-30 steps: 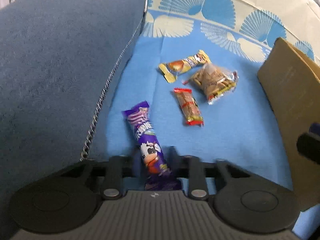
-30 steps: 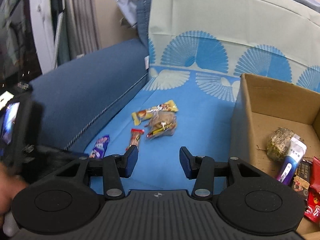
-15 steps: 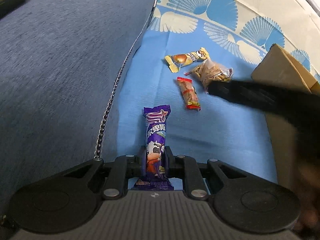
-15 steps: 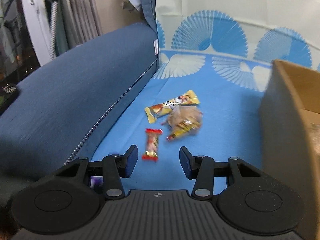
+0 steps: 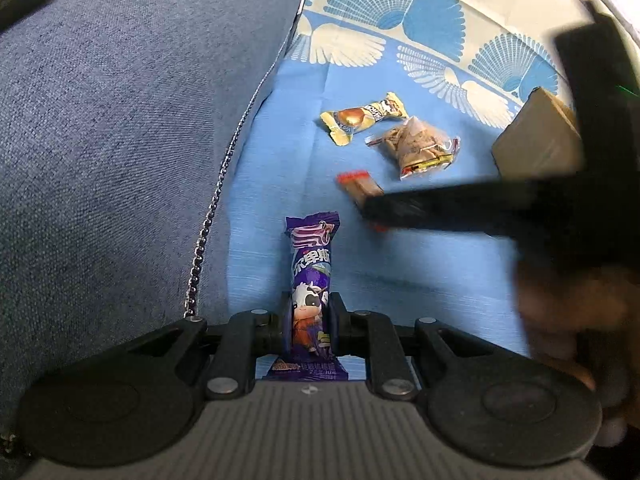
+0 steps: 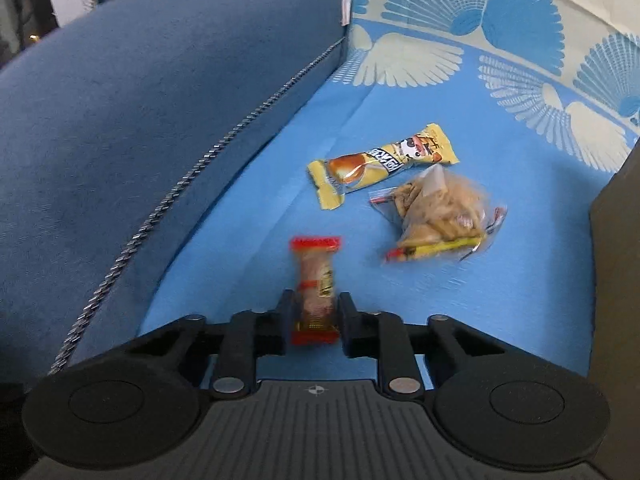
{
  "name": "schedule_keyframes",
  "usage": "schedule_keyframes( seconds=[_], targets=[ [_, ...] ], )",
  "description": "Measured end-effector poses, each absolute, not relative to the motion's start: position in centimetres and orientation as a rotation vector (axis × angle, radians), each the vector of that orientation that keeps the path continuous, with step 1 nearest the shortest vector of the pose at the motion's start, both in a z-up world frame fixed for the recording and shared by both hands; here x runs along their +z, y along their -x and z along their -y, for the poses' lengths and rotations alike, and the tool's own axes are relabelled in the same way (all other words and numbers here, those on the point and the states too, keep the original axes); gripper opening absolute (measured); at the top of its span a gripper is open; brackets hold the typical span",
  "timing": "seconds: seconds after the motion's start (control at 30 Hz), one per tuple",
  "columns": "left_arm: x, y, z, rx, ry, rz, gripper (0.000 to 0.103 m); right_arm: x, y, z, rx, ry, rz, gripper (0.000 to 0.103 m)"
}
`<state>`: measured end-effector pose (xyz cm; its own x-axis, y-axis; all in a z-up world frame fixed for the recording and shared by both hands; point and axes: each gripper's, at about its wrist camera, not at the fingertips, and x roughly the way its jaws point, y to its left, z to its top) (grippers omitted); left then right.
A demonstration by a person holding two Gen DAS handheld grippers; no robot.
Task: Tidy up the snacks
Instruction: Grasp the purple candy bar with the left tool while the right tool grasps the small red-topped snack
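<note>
A purple cow-print snack bar point(image 5: 311, 256) points away from me, and my left gripper point(image 5: 310, 312) is shut on its near half. A small red-ended snack bar point(image 6: 316, 276) lies on the blue seat cover point(image 6: 248, 248). My right gripper point(image 6: 315, 308) is closing on its near end, with the pads against its sides. In the left wrist view the right gripper point(image 5: 370, 210) reaches in blurred from the right and covers the near part of that red-ended bar point(image 5: 358, 184). A yellow snack bar point(image 6: 384, 162) and a clear bag of biscuits point(image 6: 440, 208) lie beyond.
A cardboard box point(image 5: 536, 144) stands at the right, its wall point(image 6: 616, 240) close to my right gripper. The dark blue sofa arm point(image 5: 120, 120) rises along the left. A person's hand point(image 5: 568, 312) holds the right gripper. A fan-patterned backrest point(image 6: 480, 12) runs behind.
My right gripper moved left and down from beside the box to the red-ended bar and closed around it. The left gripper lifted the purple bar slightly, then held still.
</note>
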<state>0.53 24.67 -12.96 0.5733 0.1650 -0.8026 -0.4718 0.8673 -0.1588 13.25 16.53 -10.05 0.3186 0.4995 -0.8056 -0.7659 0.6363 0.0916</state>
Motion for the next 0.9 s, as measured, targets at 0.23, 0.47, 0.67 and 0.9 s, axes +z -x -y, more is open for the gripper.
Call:
schedule_keyframes(
  seconds=[0.23,0.47,0.67,0.9],
  targets=[
    [-13.0,-0.2,-25.0,0.328,0.434,-0.872,0.019,-6.7,-10.5,-10.3,0.886,0.329,-0.961,0.017],
    [-13.3,-0.4,-25.1,0.3,0.482,-0.889,0.019,-5.7,-5.7,-4.5,0.914,0.331,-0.939,0.007],
    [-13.2,-0.2,-24.7,0.267,0.482,-0.906,0.019,-8.8,-5.7,-1.8,0.802,0.139,-0.972,0.017],
    [-13.4,-0.9,-23.6,0.264,0.409,-0.939,0.032,-8.4,-5.5,-4.3,0.857,0.151,-0.887,0.054]
  ],
)
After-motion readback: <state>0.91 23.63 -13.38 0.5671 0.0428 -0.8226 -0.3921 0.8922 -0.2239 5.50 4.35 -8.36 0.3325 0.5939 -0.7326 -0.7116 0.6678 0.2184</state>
